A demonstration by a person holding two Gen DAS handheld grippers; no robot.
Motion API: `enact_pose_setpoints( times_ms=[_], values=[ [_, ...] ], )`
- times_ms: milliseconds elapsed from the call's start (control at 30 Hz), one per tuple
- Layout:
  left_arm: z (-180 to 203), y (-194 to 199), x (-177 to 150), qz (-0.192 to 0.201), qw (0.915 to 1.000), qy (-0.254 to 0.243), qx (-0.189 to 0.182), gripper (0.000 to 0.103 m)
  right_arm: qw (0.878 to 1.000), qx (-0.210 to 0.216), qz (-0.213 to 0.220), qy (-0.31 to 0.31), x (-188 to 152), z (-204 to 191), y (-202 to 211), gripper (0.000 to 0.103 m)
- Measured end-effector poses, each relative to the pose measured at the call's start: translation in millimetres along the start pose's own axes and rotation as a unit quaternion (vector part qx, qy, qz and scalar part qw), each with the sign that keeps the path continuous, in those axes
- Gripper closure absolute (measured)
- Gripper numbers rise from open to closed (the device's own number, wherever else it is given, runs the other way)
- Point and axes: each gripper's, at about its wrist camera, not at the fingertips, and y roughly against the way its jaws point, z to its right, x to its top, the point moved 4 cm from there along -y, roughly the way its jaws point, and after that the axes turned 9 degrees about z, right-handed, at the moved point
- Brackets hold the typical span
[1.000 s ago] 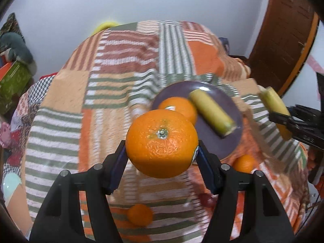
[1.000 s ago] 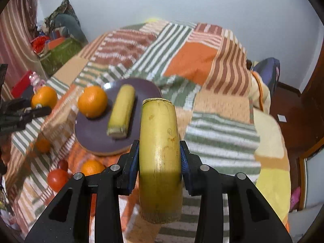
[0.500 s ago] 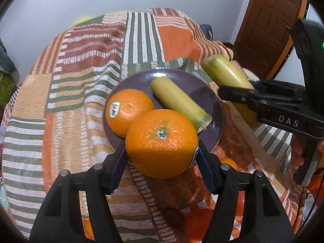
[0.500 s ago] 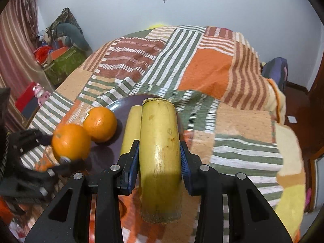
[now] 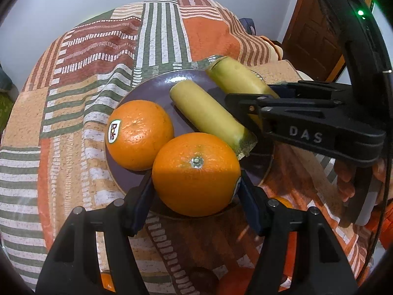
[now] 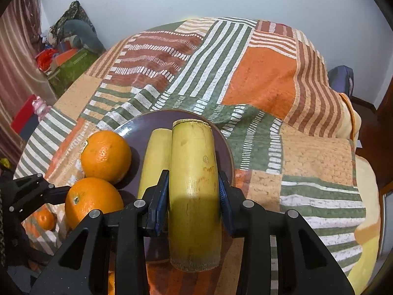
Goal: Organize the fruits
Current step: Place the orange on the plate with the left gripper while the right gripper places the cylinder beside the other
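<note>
My left gripper (image 5: 196,184) is shut on a large orange (image 5: 195,173) and holds it over the near rim of a purple plate (image 5: 147,86). On the plate lie a second orange with a Dole sticker (image 5: 138,134) and a yellow banana piece (image 5: 208,118). My right gripper (image 6: 194,191) is shut on another banana piece (image 6: 194,172) and holds it over the plate's right side (image 6: 137,127), beside the lying piece (image 6: 154,157). The held orange (image 6: 92,202) and the plated orange (image 6: 105,156) show at the left of the right wrist view.
The plate sits on a bed with a striped patchwork blanket (image 5: 98,49). Small oranges (image 6: 44,218) and red fruit (image 5: 235,280) lie on the blanket near the front. A wooden door (image 5: 316,36) stands at the right, and boxes and bags (image 6: 68,56) at the bed's left.
Both grippers have moved in over the plate with their fruit. The held orange is now beside the plated orange, and the held banana piece beside the lying one.
</note>
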Motion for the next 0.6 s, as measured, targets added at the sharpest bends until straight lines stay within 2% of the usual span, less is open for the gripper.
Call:
enact_pose_setpoints(
  times_ms=[167, 433, 500, 600],
  values=[
    [-2.0, -7.3, 2.3, -0.012, 0.9998, 0.013, -0.005, 0.038, 1.0, -0.001, 0.005, 0.001, 1.8, -1.4, -3.9, 0.069],
    [-5.7, -14.6, -2.6, -0.03, 0.9992, 0.027, 0.008, 0.038, 1.0, 0.003, 0.002, 0.012, 7.0, -4.7, -3.8, 0.066],
    [-7.7, -13.0, -3.4, -0.028, 0.999, 0.034, 0.007, 0.038, 1.0, 0.001, 0.01, 0.024, 9.5, -6.8, 4.3, 0.051],
    [-12.5, -8.6, -4.5, -0.028, 0.9986, 0.046, 0.006, 0.037, 0.999, -0.001, 0.029, 0.034, 11.7, -7.5, 22.2, 0.044]
  ],
)
